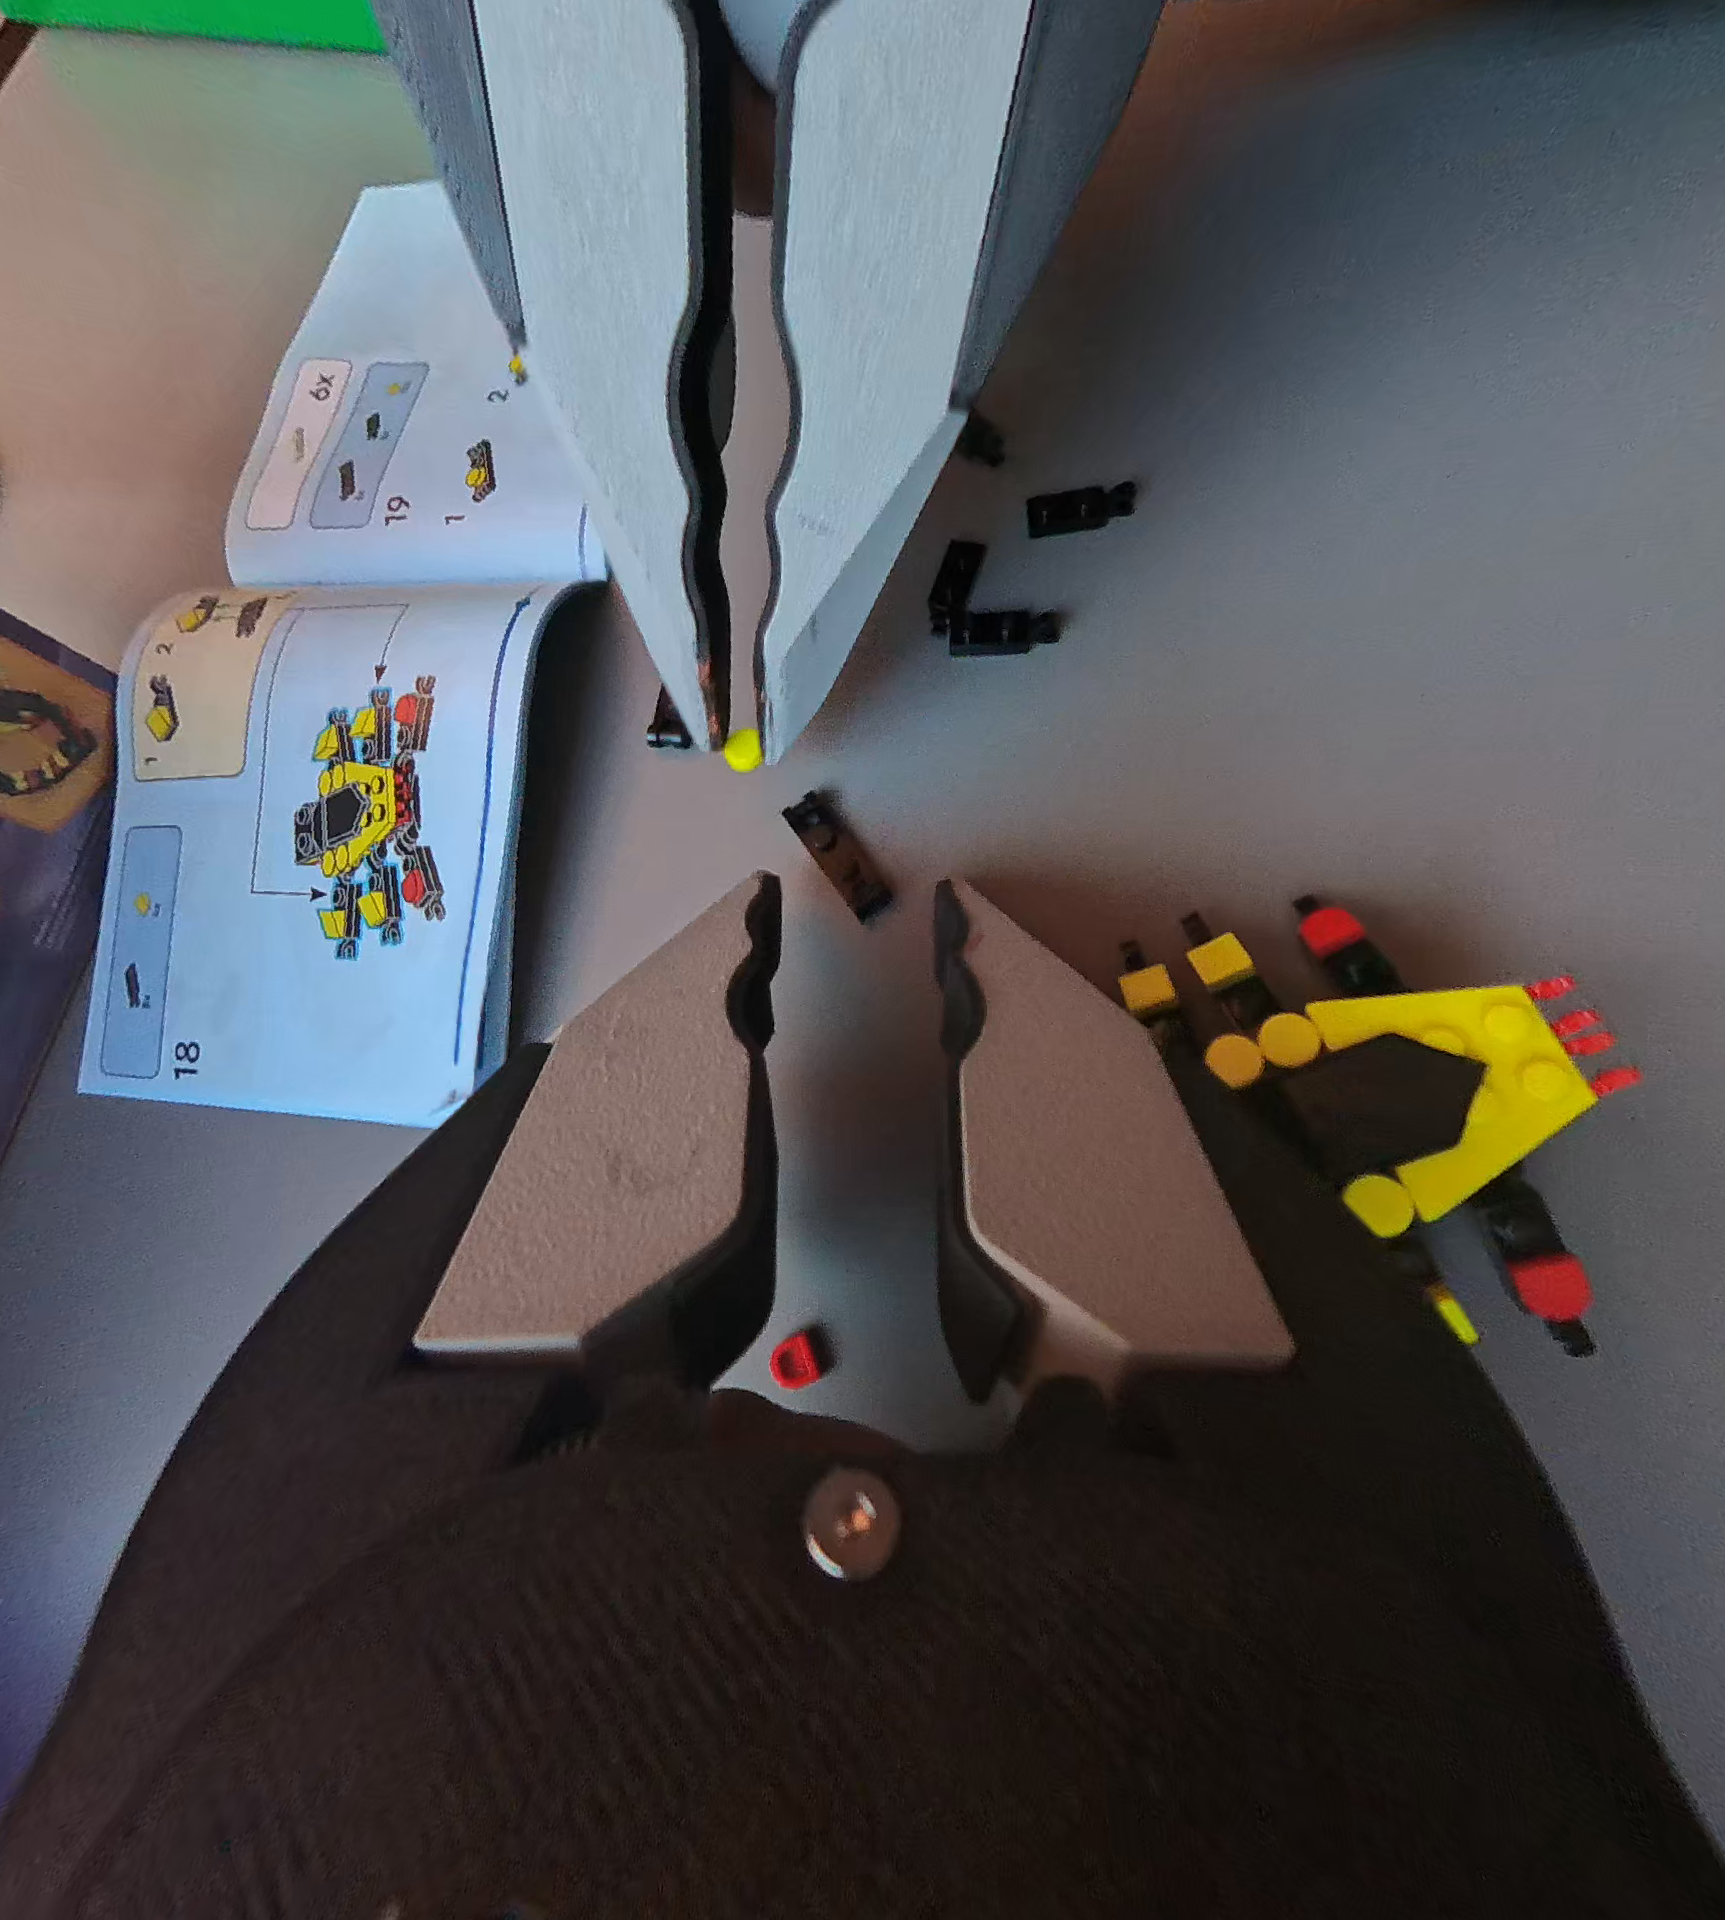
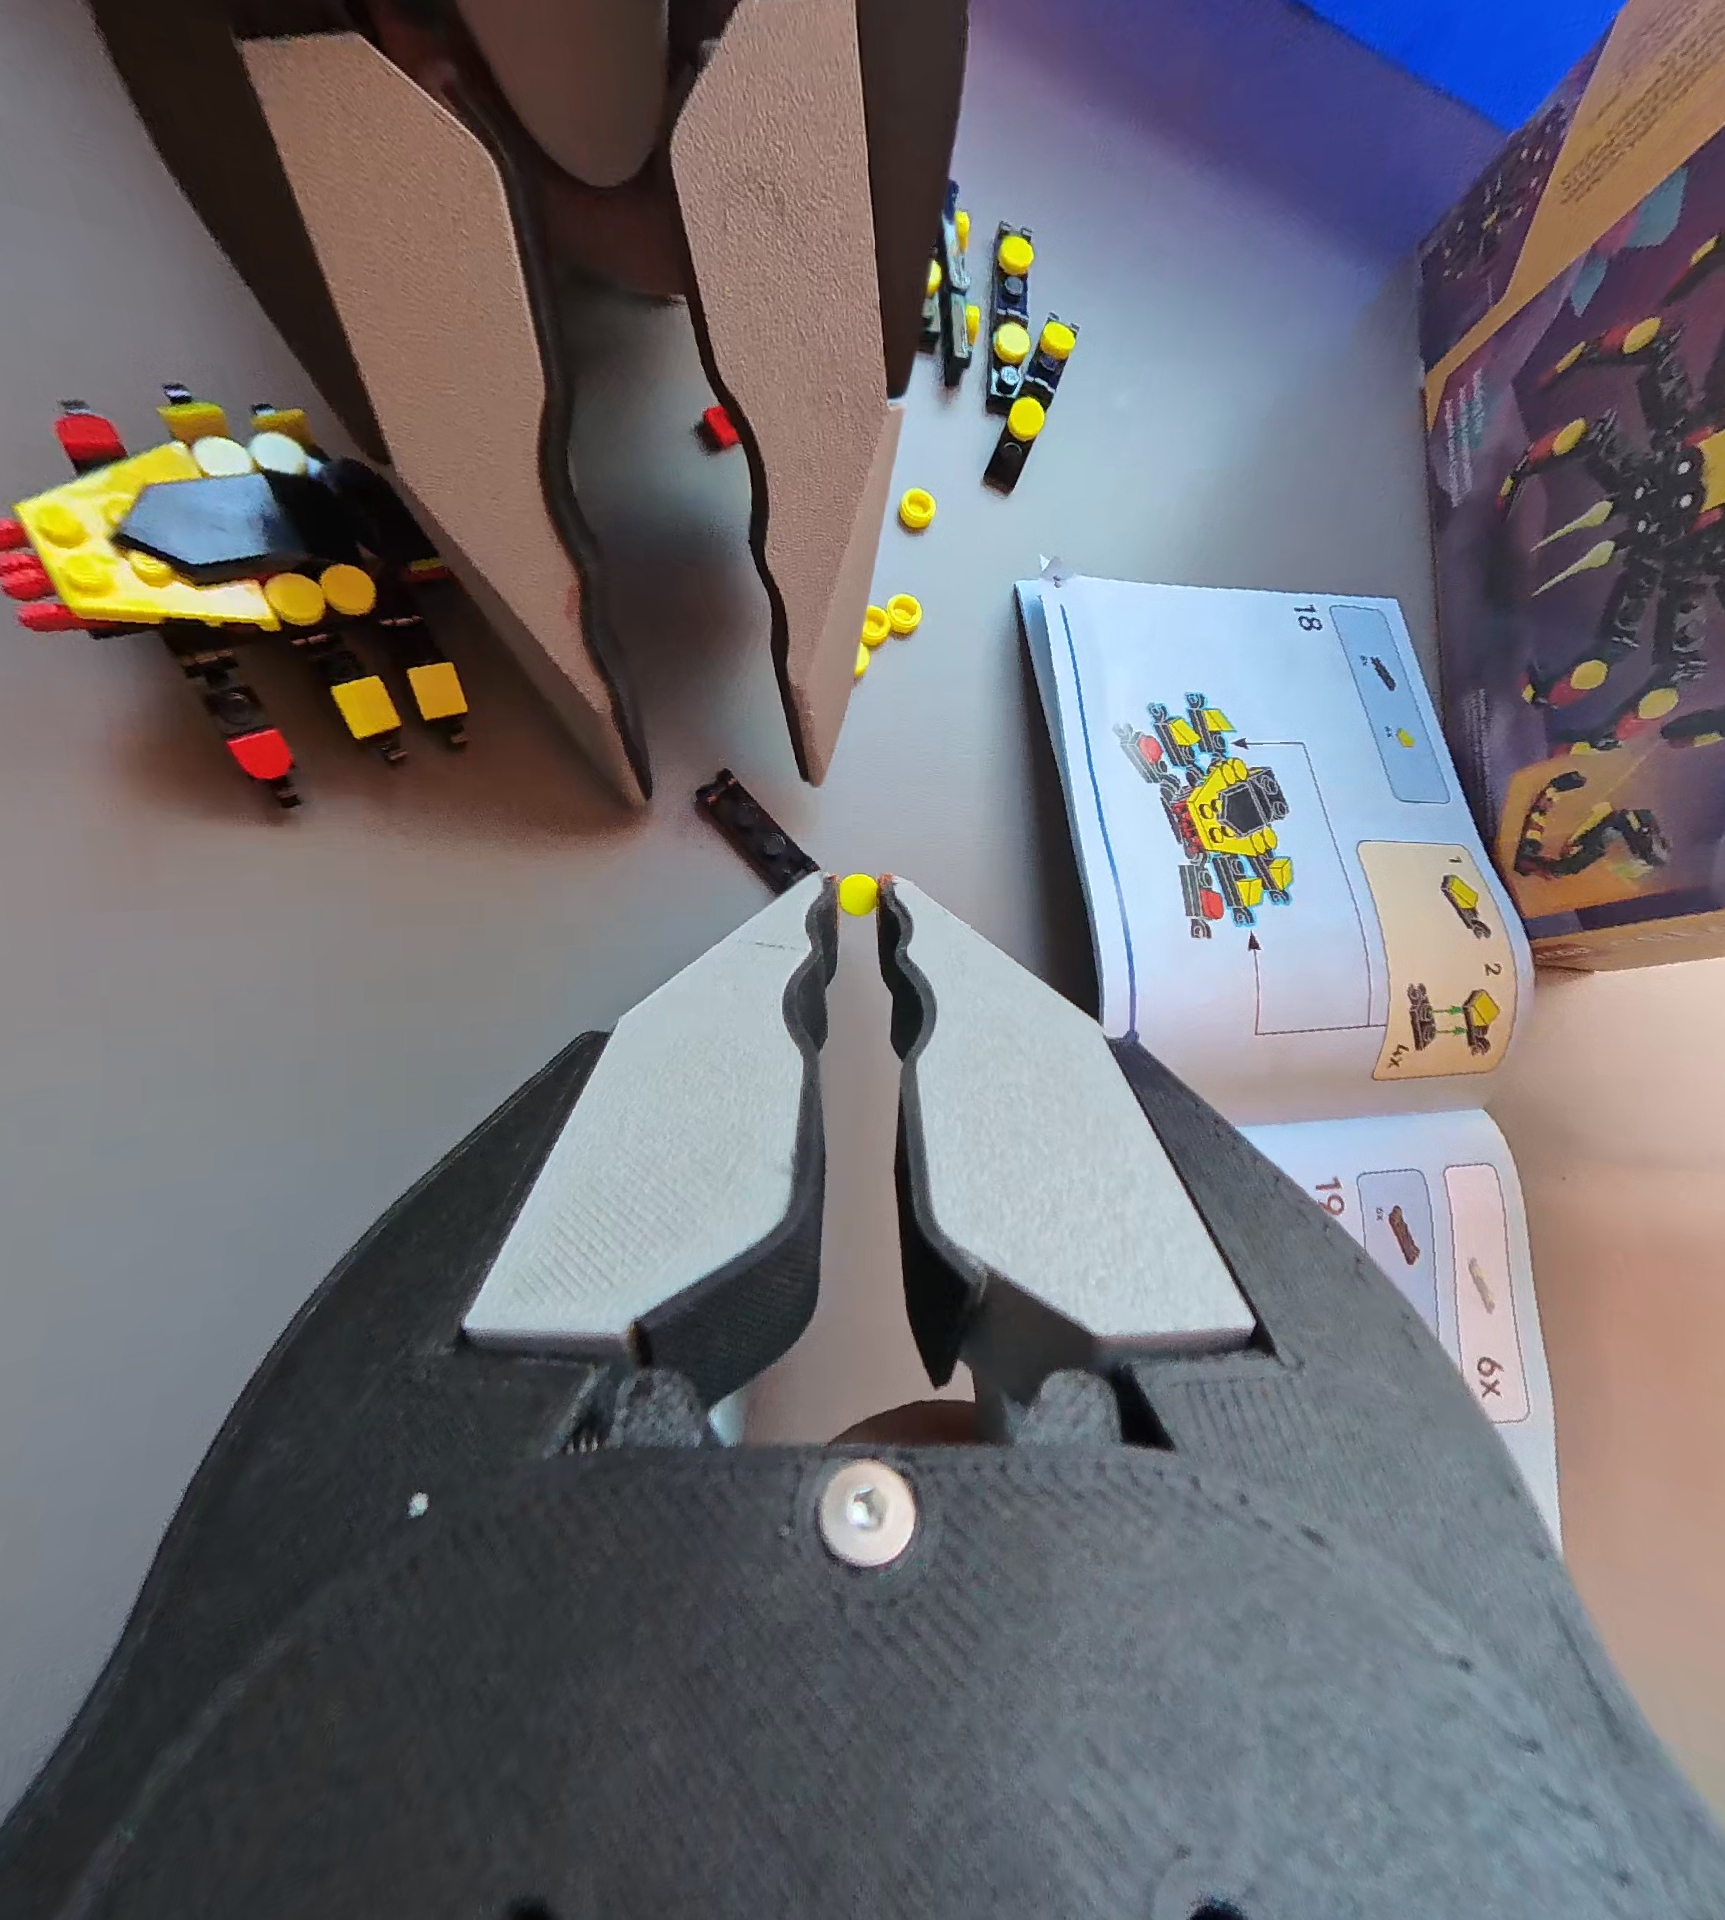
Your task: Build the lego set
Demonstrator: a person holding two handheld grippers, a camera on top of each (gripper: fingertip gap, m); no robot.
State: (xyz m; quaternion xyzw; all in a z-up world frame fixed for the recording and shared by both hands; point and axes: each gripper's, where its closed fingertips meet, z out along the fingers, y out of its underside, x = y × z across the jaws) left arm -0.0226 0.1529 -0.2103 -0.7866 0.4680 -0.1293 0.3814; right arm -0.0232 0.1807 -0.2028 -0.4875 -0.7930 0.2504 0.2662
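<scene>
My right gripper [image 2: 858, 885] has grey fingers and is shut on a small yellow round stud [image 2: 858, 896], held at its very tips just above the table. In the left wrist view it reaches in from the top [image 1: 742, 736] with the stud [image 1: 742, 752] showing. A narrow black plate [image 1: 839, 854] lies flat on the table just ahead of my left gripper [image 1: 856, 888], which has tan fingers and is open and empty. The plate [image 2: 754, 831] lies between the two grippers' tips. The partly built yellow-and-black spider body [image 1: 1409, 1101] sits to the right of my left gripper.
An open instruction booklet [image 2: 1253, 831] and the set's box [image 2: 1647, 468] lie to one side. Loose yellow studs [image 2: 902, 615], black leg pieces with yellow studs [image 2: 1019, 343], loose black clips [image 1: 998, 623] and a small red piece [image 1: 798, 1356] lie on the grey table [image 1: 1460, 520]. The left tips stand about 8 cm off the small red piece [image 1: 798, 1356].
</scene>
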